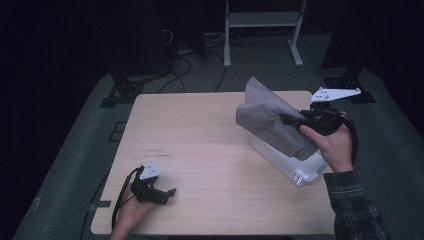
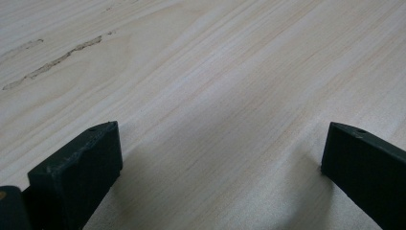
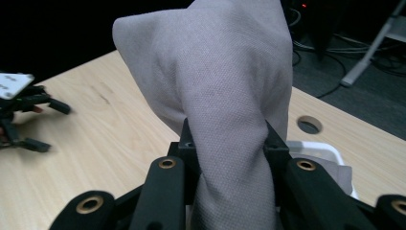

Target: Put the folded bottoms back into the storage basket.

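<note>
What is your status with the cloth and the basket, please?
Right gripper shut on grey cloth, held up over white basket. Left gripper open, resting on table. Nothing in the way.

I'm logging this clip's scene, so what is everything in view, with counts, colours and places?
cloth: 1, grey, lifted above the basket, pinched in the right gripper
basket: 1, white, table's right side, under the cloth
table: 1, light wood, centre
stand: 1, white, floor behind the table
cables: several, dark, floor behind the table
left gripper: 1, black, open, resting on the table's near left
right gripper: 1, black, shut on the cloth
hands: 2, right with a plaid sleeve, left
</note>
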The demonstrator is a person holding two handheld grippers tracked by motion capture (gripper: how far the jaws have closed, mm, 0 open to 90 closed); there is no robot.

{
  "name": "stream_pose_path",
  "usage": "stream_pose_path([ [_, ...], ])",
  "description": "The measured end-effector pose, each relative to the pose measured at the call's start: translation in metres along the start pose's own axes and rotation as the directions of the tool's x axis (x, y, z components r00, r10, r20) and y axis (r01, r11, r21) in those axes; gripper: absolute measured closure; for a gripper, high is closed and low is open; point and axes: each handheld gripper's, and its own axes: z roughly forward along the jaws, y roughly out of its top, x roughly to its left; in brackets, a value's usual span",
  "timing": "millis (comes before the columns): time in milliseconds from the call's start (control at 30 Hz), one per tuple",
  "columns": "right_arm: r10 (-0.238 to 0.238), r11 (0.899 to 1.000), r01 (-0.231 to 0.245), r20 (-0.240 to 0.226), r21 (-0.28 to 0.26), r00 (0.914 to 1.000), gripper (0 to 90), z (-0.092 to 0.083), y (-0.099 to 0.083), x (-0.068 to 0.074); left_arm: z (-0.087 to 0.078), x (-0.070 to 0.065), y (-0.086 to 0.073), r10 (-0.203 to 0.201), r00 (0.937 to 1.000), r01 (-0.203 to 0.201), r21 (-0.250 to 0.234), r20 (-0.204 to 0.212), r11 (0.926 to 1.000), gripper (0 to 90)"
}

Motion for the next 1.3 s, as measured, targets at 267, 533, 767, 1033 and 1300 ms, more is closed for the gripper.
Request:
stream_pose_path([
  [267, 0.023, 0.999, -0.025, 0.068, 0.02, 0.9974, 69.2, 0.0, -0.007, -0.016, 0.001, 0.0, 0.0, -0.003, 1.0, 0.003, -0.007, -0.002, 1.0, 0.0],
  [533, 0.056, 0.998, -0.062, 0.155, 0.03, 0.9863, 69.2, 0.0, -0.019, -0.036, 0.0, 0.0, 0.0, -0.002, 1.0, 0.002, -0.003, 0.0, 1.0, 0.0],
  [767, 0.057, 0.996, -0.073, 0.244, 0.06, 0.9682, 69.2, 0.004, -0.032, -0.052, 0.0, 0.0, 0.0, -0.002, 1.0, 0.002, -0.003, 0.0, 1.0, 0.0],
  [1033, 0.051, 0.993, -0.078, 0.28, 0.087, 0.9585, 69.2, 0.012, -0.043, -0.061, 0.0, 0.0, 0.0, -0.002, 1.0, 0.002, -0.005, -0.001, 1.0, 0.0],
  [1300, 0.034, 0.99, -0.072, 0.3, 0.117, 0.9535, 69.1, 0.023, -0.057, -0.064, 0.0, 0.0, 0.0, 0.0, 1.0, 0.0, -0.003, -0.002, 1.0, 0.0],
])
